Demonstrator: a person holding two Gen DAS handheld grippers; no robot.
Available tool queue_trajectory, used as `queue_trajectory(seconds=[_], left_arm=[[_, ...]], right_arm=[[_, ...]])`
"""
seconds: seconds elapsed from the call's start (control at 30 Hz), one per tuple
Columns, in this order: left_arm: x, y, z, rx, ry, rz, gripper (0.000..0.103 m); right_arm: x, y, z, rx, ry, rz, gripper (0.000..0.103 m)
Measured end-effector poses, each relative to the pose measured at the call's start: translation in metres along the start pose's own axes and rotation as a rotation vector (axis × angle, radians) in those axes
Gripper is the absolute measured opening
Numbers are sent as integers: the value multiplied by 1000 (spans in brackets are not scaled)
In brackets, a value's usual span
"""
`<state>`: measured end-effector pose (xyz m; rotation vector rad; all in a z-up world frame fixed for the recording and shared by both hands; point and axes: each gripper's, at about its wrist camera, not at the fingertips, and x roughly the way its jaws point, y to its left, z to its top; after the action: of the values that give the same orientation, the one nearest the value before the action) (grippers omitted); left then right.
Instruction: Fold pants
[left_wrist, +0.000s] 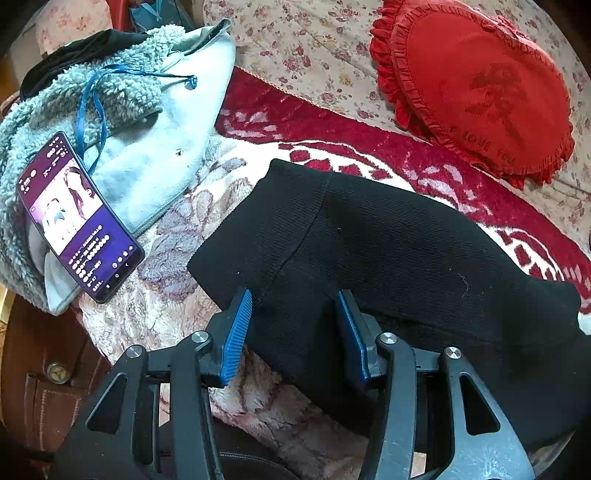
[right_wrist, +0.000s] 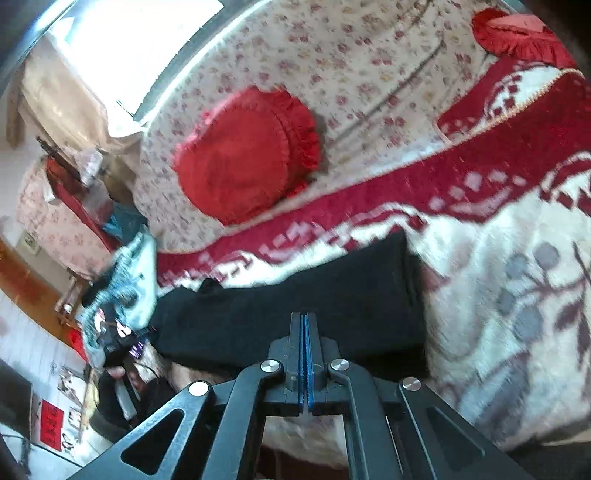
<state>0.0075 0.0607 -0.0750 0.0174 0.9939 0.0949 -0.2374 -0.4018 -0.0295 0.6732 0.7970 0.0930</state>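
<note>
The black pants (left_wrist: 388, 251) lie folded into a long band on the red-and-cream blanket (left_wrist: 258, 155), near the bed's near edge. In the left wrist view their near edge sits between the spread blue pads of the left gripper (left_wrist: 295, 325); the jaws stand apart and clamp nothing. The right gripper (right_wrist: 305, 354) hovers over the near edge of the same band, jaws pressed together with no cloth seen between them. Left of the pants, apart from them, a grey fleece garment (left_wrist: 140, 122) carries a lit phone (left_wrist: 77, 218) near the bed's left edge. Far right, a red frilled cushion (left_wrist: 476, 88) rests on the floral sheet (left_wrist: 314, 44), well apart from the pants. Bare blanket lies between pants and cushion.
</note>
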Motion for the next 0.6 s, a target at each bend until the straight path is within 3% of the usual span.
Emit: queue_trajectory(seconds=[0.07,0.13,0.2,0.23,0.5,0.53,0.6], left_arm=[[0,1,0,-2,3,-5,47],[0,0,0,-4,3,-9,47],[-1,0,0,-3,3,-11,47],[-1,0,0,0,4,-10,47],[-2,1,1,4,5,-3,48],[-3,2,1,2,10,-6,47],[-5,4,2,-2,16,-16,47]], right_arm=[[9,-11,-7,71,23,-5,1],[16,-17,-13,125,31,46,8],[24,-17,-19,135,47,39,38],[28,-16,-21,138,57,41,42],[58,-30,-21,239,63,44,42],[65,-35,-19,264,50,48,38],[73,-42,-16,306,39,83,6]])
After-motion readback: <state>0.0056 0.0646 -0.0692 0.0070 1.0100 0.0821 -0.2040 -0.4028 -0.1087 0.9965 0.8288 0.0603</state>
